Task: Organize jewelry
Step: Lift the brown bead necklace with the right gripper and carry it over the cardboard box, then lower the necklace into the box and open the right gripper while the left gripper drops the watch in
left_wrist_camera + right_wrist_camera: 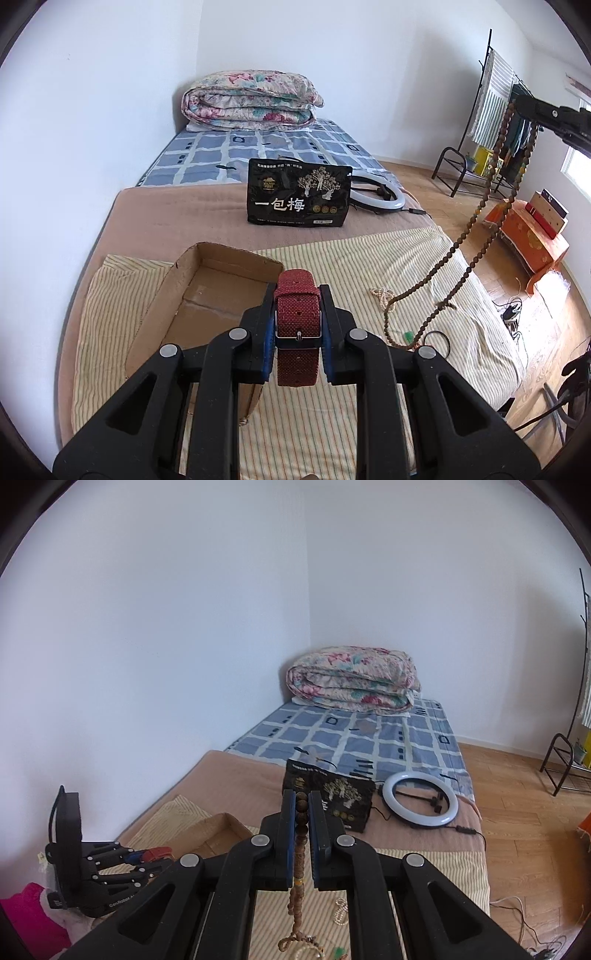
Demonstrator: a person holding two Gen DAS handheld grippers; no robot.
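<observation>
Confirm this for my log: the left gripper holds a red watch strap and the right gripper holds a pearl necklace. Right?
Not quite. The right gripper holds a brown bead strand, seen in the right wrist view; the pearl necklace lies on the bed. The left gripper does hold the red watch strap.

Folded floral quilt [251,101] on checked sheet, black snack bag [298,195] (upright), ring light [420,799] beside it
</observation>
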